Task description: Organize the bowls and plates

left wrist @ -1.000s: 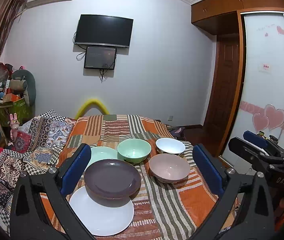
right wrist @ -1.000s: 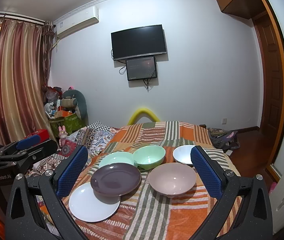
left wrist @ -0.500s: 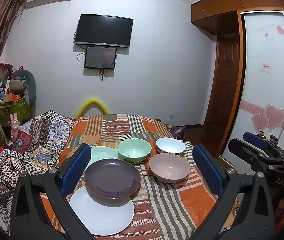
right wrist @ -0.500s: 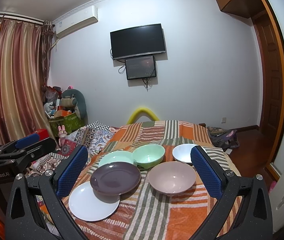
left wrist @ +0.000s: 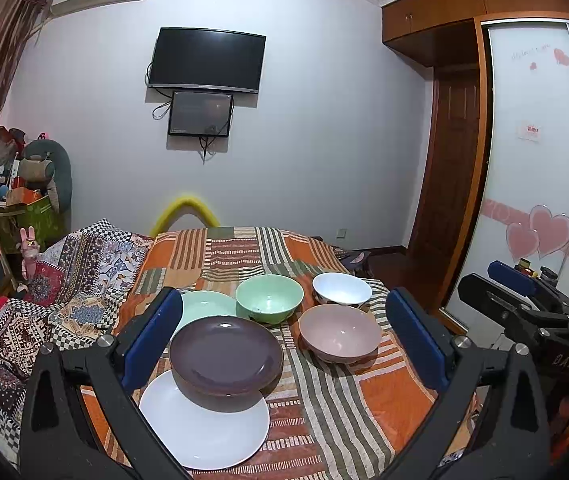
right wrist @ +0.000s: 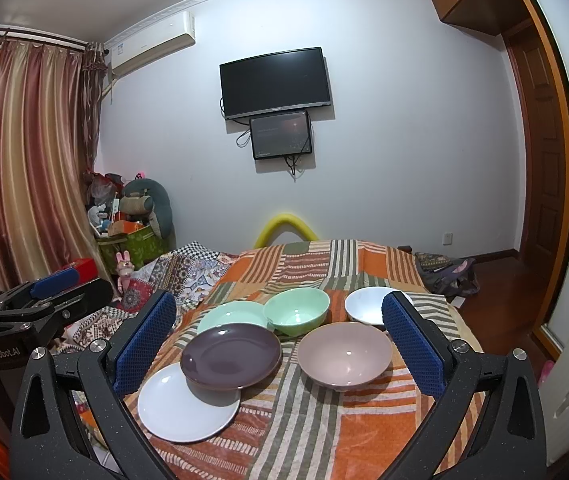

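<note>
On a striped orange cloth lie several dishes. A dark purple plate (left wrist: 226, 354) (right wrist: 230, 354) rests partly on a white plate (left wrist: 204, 428) (right wrist: 186, 408), and a pale green plate (left wrist: 204, 306) (right wrist: 232, 314) lies behind them. A green bowl (left wrist: 269, 298) (right wrist: 296, 310), a white bowl (left wrist: 341, 288) (right wrist: 366, 304) and a pink bowl (left wrist: 339, 333) (right wrist: 344, 354) stand to the right. My left gripper (left wrist: 284, 340) is open, its blue pads wide apart in front of the dishes. My right gripper (right wrist: 278, 344) is open too, holding nothing.
The cloth-covered table (left wrist: 384, 400) drops off at its right edge toward a wooden door (left wrist: 450, 168) and a sliding wardrobe (left wrist: 532, 160). Patterned blankets (left wrist: 64, 280) and piled toys (right wrist: 132, 208) are on the left. A TV (right wrist: 274, 82) hangs on the far wall.
</note>
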{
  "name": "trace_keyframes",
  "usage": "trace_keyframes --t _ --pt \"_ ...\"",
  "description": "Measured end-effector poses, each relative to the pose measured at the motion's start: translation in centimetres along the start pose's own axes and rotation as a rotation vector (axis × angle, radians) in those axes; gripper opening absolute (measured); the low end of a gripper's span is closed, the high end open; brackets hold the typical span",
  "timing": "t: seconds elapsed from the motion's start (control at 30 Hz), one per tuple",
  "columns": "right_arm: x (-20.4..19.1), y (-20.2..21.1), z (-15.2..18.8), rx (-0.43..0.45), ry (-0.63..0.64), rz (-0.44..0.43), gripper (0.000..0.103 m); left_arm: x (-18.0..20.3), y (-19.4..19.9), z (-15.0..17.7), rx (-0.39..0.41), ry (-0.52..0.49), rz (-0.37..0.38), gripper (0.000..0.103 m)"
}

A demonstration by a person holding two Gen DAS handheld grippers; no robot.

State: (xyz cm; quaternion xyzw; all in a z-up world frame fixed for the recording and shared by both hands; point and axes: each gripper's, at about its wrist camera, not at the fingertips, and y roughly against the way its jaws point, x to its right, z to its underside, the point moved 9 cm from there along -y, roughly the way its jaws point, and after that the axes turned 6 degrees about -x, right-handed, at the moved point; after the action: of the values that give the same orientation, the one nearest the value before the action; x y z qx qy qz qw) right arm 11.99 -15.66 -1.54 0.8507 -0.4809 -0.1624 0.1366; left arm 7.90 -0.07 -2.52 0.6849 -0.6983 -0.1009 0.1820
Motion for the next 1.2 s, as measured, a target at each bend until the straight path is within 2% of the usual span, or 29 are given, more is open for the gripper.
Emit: trace_keyframes --t 0.9,1.2 --pt "-0.1 -0.3 0.1 -0.002 -0.007 0.000 0.103 -0.6 -0.5 0.2 -0.013 0.010 0.001 0.103" --pt "-0.6 -2.9 1.4 -0.063 -0.034 -0.017 0.103 -2.9 -2.4 1.1 -0.054 0.010 0.001 0.103"
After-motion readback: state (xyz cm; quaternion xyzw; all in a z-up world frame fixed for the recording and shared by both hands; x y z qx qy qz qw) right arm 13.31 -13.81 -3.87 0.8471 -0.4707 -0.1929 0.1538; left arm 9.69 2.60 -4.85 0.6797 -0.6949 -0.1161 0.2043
